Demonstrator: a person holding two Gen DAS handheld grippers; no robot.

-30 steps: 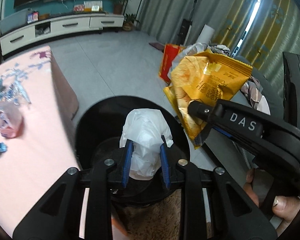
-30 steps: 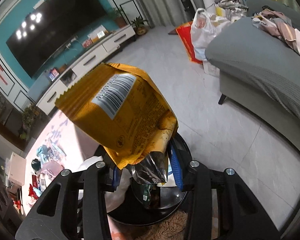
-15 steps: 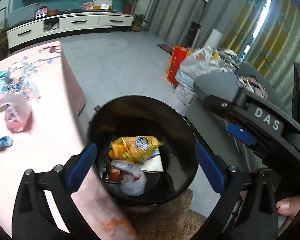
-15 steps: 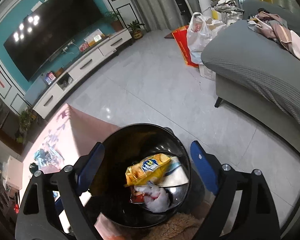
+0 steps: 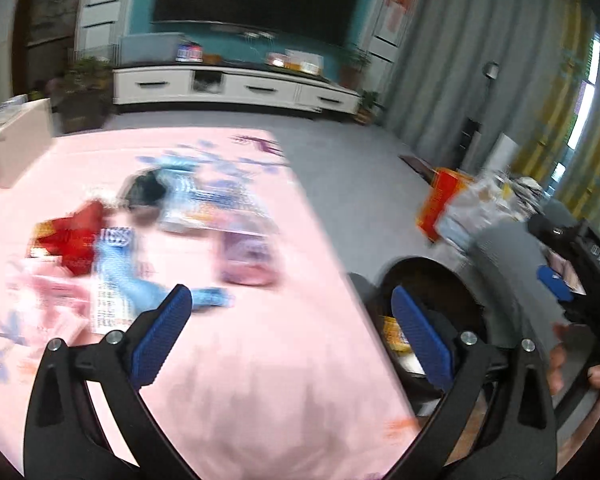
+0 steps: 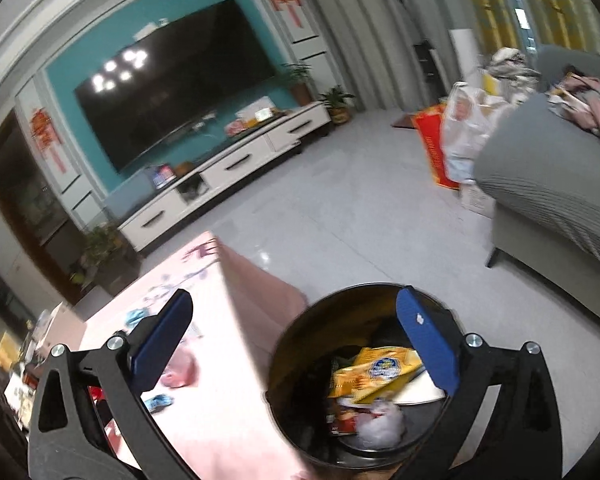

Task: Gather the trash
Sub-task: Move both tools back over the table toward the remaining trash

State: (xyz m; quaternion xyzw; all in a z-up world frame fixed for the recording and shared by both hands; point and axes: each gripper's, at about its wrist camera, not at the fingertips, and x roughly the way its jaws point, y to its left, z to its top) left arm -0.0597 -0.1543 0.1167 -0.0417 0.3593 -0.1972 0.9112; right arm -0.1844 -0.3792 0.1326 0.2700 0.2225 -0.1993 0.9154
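A round black trash bin (image 6: 292,344) stands on the floor beside a pink-clothed table (image 6: 220,412). Inside lie a yellow snack bag (image 6: 372,372) and a white crumpled plastic bag (image 6: 380,424). My right gripper (image 6: 296,344) is open and empty above the bin's rim. My left gripper (image 5: 288,332) is open and empty over the pink table (image 5: 260,380), with the bin (image 5: 460,280) at its right. Blurred wrappers lie on the table: a red one (image 5: 76,236), a blue one (image 5: 120,272), a pink-purple one (image 5: 248,256). The right gripper's blue pad (image 5: 556,284) shows at the far right.
A grey sofa (image 6: 552,188) with clothes stands to the right. Bags (image 6: 456,140) sit on the floor by its end. A white TV cabinet (image 6: 228,172) and a TV stand at the far wall. A brown shaggy rug lies under the bin.
Both grippers opened and dropped the white bag and the yellow snack bag into the bin. The left gripper has since swung left over the table; the right has tilted up a little.
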